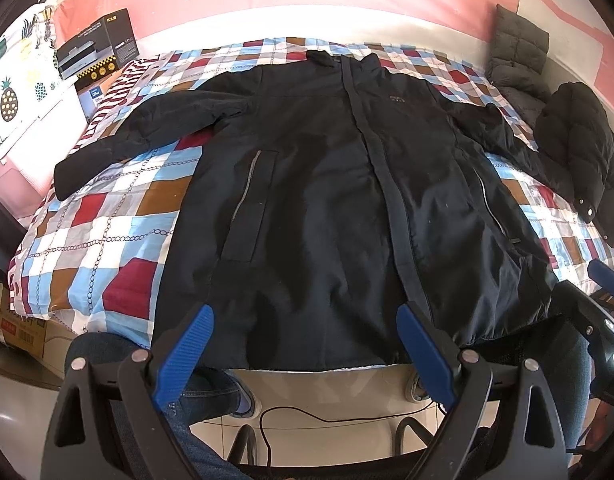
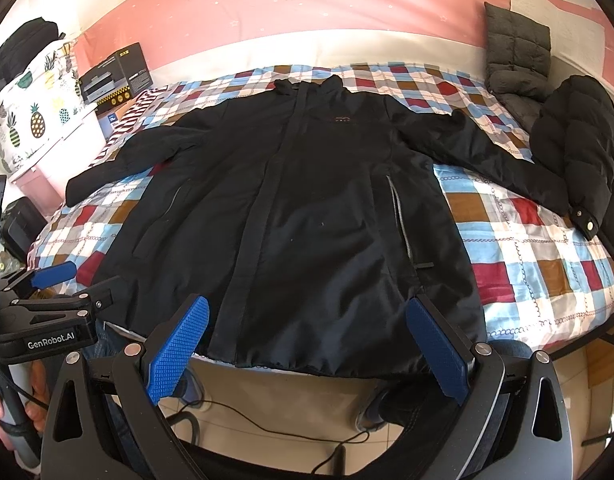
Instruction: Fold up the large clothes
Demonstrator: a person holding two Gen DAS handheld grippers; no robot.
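**Left wrist and right wrist views: dark jacket spread on a checked bed**

Left wrist view, from left to right: a pineapple-print cloth [image 1: 15, 80] and a black carton [image 1: 97, 50] stand at the bed's far left corner. The dark jacket [image 1: 327, 184] lies flat, front up, on the checked bedspread [image 1: 107, 232], collar toward the pink wall, both sleeves spread outward, hem at the near edge of the bed. A grey quilted cushion [image 1: 517, 52] and a black puffer coat [image 1: 583, 148] sit at the right; the jacket's right-hand sleeve end reaches the puffer coat. The left gripper [image 1: 305, 354] hovers above the hem, jaws wide apart, holding nothing.

Right wrist view: the right gripper [image 2: 307, 350] likewise hangs over the hem with jaws spread and empty; the left gripper appears at the left edge of this view.
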